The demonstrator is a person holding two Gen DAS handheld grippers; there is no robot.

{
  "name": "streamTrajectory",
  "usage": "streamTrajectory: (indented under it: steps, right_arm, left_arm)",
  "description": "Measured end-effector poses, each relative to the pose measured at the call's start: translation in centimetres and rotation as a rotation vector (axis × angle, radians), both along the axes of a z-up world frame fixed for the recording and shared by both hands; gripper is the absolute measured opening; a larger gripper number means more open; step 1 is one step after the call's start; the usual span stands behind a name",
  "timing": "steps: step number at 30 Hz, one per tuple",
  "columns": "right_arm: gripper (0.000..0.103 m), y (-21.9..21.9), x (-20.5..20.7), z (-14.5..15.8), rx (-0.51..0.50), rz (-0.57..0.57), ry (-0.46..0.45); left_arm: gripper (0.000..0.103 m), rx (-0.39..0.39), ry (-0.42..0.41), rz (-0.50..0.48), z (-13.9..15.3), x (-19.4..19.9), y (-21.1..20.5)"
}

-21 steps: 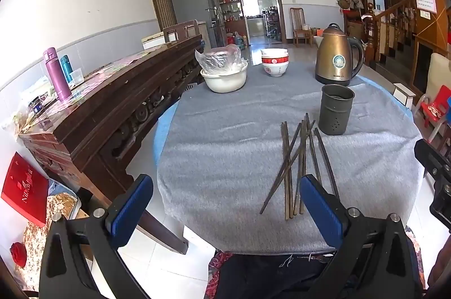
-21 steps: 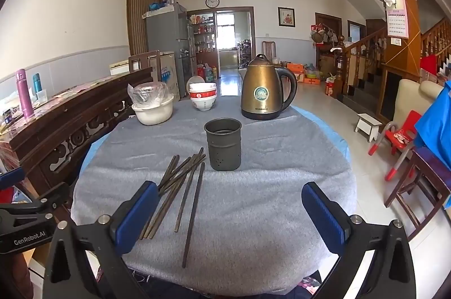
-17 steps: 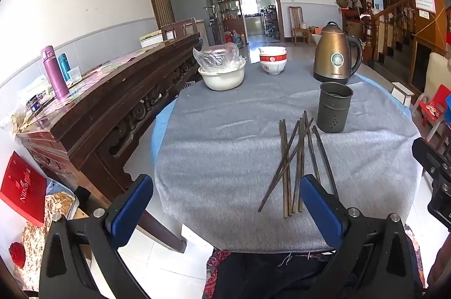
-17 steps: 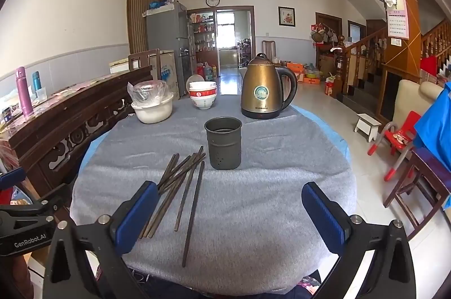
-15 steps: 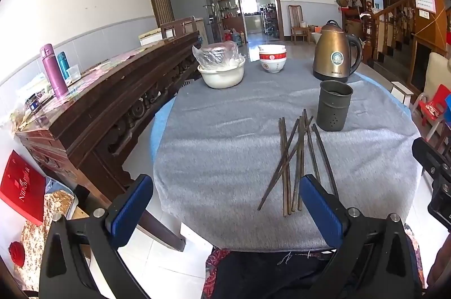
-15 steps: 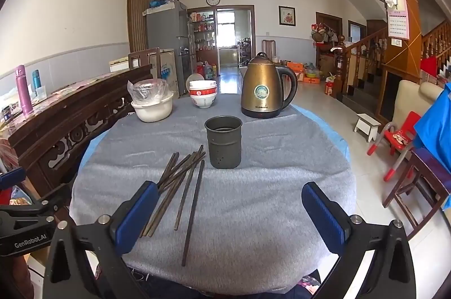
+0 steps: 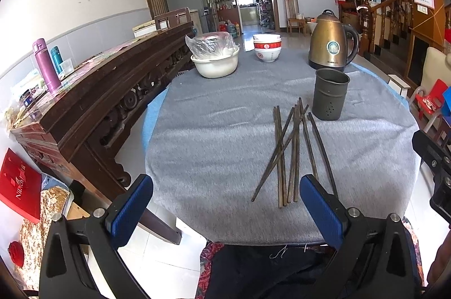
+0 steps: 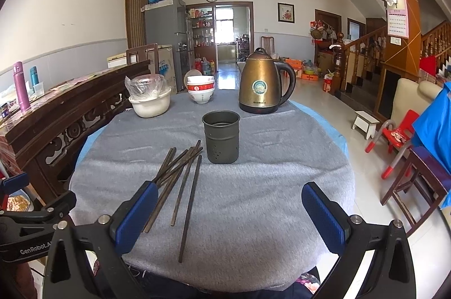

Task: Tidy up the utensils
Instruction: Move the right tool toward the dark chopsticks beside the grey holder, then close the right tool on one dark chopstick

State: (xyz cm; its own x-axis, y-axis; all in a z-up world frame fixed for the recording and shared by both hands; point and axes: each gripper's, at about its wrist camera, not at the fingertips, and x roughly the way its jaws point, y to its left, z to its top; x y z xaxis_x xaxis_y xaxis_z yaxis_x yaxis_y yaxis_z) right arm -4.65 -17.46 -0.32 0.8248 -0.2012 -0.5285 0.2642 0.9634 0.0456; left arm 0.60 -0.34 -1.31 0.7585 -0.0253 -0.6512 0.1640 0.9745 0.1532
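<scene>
Several dark chopsticks (image 7: 293,149) (image 8: 180,177) lie loosely fanned on the grey cloth of a round table (image 7: 214,130) (image 8: 267,186). Just beyond their far tips stands a dark metal holder cup (image 7: 330,93) (image 8: 221,137), upright and empty as far as I can see. My left gripper (image 7: 225,203) hovers open over the table's near edge, left of the chopsticks' near ends. My right gripper (image 8: 229,211) is open too, above the near edge, with the chopsticks at its left finger. Nothing sits between either pair of blue pads.
At the back of the table stand a bronze kettle (image 7: 331,41) (image 8: 263,83), stacked red-and-white bowls (image 7: 267,48) (image 8: 200,89) and a cream bowl with a plastic bag (image 7: 215,56) (image 8: 149,99). A dark wooden sideboard (image 7: 93,90) runs along the left. Chairs (image 8: 406,155) stand at right.
Both grippers have edged slightly forward over the table; the view of the table has shifted a little. Both stay open and nothing on the table has moved.
</scene>
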Motion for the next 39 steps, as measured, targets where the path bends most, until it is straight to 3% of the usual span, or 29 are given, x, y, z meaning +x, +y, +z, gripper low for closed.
streamTrajectory:
  steps: [12,19,22,23,26,30,33,39]
  right_arm:
    - [0.103,-0.2,1.2,-0.9,0.013,0.009,0.053]
    - [0.101,-3.6,5.9,-4.2,0.185,0.05,0.195]
    - [0.08,-4.4,8.6,-5.8,0.244,0.086,0.254]
    - [0.068,-4.4,9.5,-6.2,0.263,0.101,0.27]
    - [0.051,-4.6,13.3,-8.1,0.326,0.134,0.344]
    - [0.04,-3.9,17.3,-9.7,0.357,0.169,0.398]
    - [0.039,-3.0,20.2,-10.9,0.346,0.182,0.438]
    - [0.028,-3.0,24.0,-13.6,0.363,0.143,0.517]
  left_arm:
    - [0.103,0.006,0.013,-0.01,-0.9,1.2,0.2]
    - [0.103,-0.019,0.096,-0.034,-2.0,5.0,0.5]
    - [0.103,-0.067,0.145,-0.048,-2.8,6.9,0.6]
    - [0.103,-0.085,0.155,-0.054,-3.1,7.4,0.5]
    - [0.102,-0.156,0.23,-0.067,-3.9,9.2,0.5]
    - [0.093,-0.161,0.278,-0.086,-4.8,11.1,0.3]
    - [0.085,-0.133,0.306,-0.089,-5.4,12.4,0.0]
    - [0.084,-0.076,0.315,-0.09,-6.3,14.0,-0.8]
